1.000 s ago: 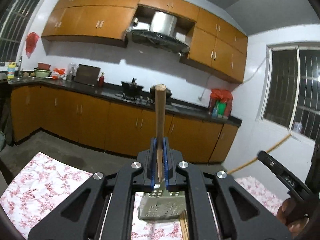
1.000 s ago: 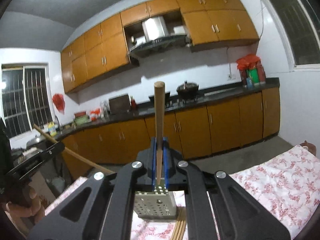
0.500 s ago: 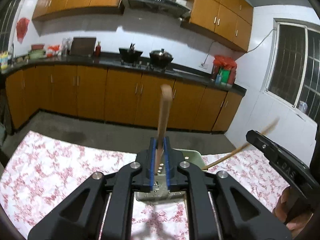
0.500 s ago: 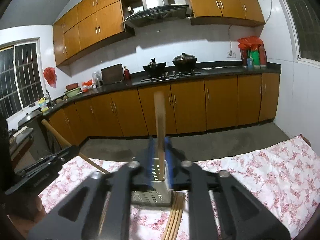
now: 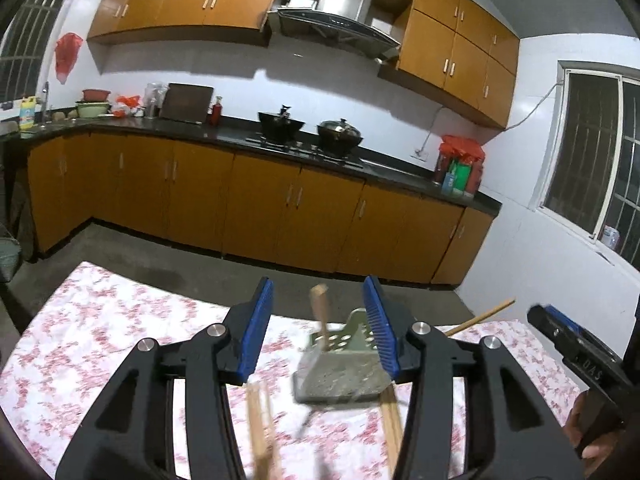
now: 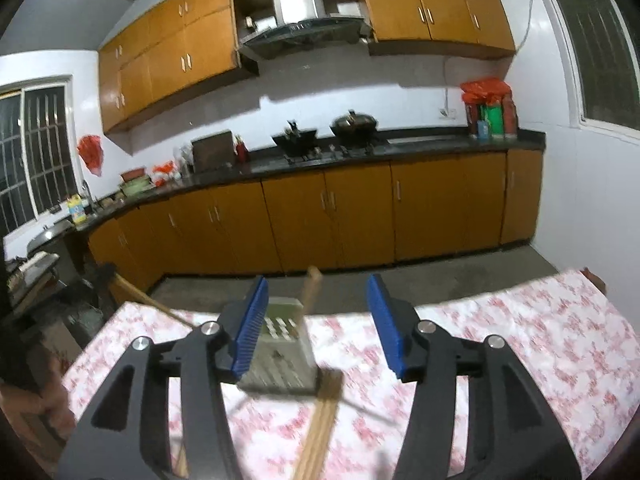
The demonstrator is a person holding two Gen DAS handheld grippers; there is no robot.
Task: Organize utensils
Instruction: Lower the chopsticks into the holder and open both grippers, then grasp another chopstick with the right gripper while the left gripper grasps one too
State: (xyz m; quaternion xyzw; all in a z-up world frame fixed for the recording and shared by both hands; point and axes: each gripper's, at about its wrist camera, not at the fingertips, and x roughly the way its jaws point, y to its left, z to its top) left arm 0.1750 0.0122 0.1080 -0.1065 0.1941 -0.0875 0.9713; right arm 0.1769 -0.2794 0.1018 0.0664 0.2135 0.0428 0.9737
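A green perforated utensil holder stands on the floral tablecloth; it also shows in the right wrist view. A wooden chopstick stands in it, and one shows in the right wrist view. My left gripper is open and empty just behind the holder. My right gripper is open and empty over the holder. More chopsticks lie on the cloth in front of the holder. Another chopstick slants beside the right gripper body.
The floral tablecloth covers the table, whose far edge drops to the concrete floor. Orange kitchen cabinets and a dark counter with two woks run along the back wall.
Both grippers were shut on chopsticks held upright. They lowered toward the holder and opened. The chopsticks now stand loose in the holder.
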